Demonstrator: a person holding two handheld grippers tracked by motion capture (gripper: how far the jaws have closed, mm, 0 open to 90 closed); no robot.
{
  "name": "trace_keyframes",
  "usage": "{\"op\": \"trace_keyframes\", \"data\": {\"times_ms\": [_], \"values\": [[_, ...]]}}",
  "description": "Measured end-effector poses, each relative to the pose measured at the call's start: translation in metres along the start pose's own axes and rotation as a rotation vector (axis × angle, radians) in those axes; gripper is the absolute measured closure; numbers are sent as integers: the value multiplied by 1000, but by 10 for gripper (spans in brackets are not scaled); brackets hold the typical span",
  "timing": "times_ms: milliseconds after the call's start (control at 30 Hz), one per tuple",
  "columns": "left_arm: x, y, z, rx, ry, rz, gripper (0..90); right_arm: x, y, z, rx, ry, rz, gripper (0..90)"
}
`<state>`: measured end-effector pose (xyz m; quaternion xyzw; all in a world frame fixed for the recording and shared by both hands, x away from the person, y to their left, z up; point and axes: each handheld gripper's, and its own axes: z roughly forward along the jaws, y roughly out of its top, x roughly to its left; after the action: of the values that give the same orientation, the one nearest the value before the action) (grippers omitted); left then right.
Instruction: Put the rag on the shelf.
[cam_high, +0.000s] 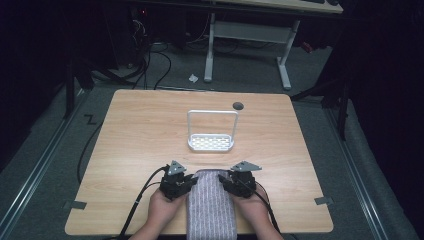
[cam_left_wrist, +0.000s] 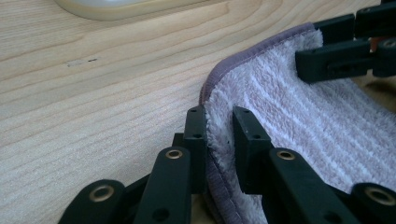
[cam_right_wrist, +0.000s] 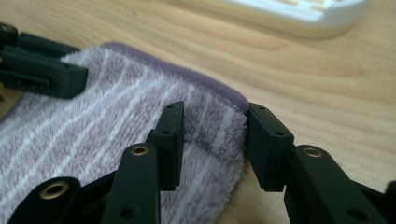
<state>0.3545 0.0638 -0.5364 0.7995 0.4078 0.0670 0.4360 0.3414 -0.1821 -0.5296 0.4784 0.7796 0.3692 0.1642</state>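
Towel (cam_high: 211, 205): fluffy striped terry cloth w/ stitched hem; counter (cam_high: 145, 125): matt wood-grain; rack (cam_high: 211, 142): smooth white plastic (slight sheen).

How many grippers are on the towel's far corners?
2. The left gripper pinches the towel at its far left corner; the right gripper straddles the far right corner.

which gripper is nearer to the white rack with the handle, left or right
Right, but only slightly. The white rack stands beyond both, a little to the right of centre. The right gripper is at the towel's far right corner, the left gripper at its far left corner.
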Motion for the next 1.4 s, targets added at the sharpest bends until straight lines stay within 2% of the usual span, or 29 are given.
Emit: {"op": "trace_keyframes", "data": {"times_ms": [167,300,433,600,667,800,900,933,1000,1033,1100,1133,1167,1233,1267,1400], "values": [[0,-1,-1,-1,-5,-3,767,4,-4,0,-12,-12,6,661],[1,-1,-1,0,-8,-6,774,9,-5,-1,-14,-32,-15,723],[0,-1,-1,0,-6,-3,785,11,-5,0,-12,-29,-30,799],[0,-1,-2,2,-7,-2,786,12,-4,1,-15,-23,-27,827],[0,-2,-2,-5,-8,0,788,13,-5,-1,-35,-19,-25,832],[0,-3,-5,-40,-17,3,789,17,-4,-5,-67,-21,-38,832],[-2,-4,-10,-85,-25,16,789,21,-2,-13,-126,-35,-58,831],[-2,-4,-10,-85,-25,16,789,21,-2,-15,-142,-38,-65,831],[-5,-2,-14,-119,-21,30,789,23,-1,-19,-171,-45,-73,831],[-5,-2,-14,-119,-21,30,789,23,-1,-19,-171,-45,-73,831],[-8,0,-20,-164,-10,61,789,26,1,-25,-216,-54,-85,831],[-8,0,-20,-164,-10,61,789,27,1,-27,-230,-56,-87,831],[-11,1,-25,-192,-4,73,789,28,2,-29,-245,-55,-93,831],[-11,2,-27,-203,-4,78,790,29,3,-31,-255,-55,-94,831],[-14,4,-31,-229,-2,84,790,30,4,-35,-279,-50,-102,831],[-17,7,-36,-254,0,103,790,32,8,-42,-319,-44,-109,830]]}}
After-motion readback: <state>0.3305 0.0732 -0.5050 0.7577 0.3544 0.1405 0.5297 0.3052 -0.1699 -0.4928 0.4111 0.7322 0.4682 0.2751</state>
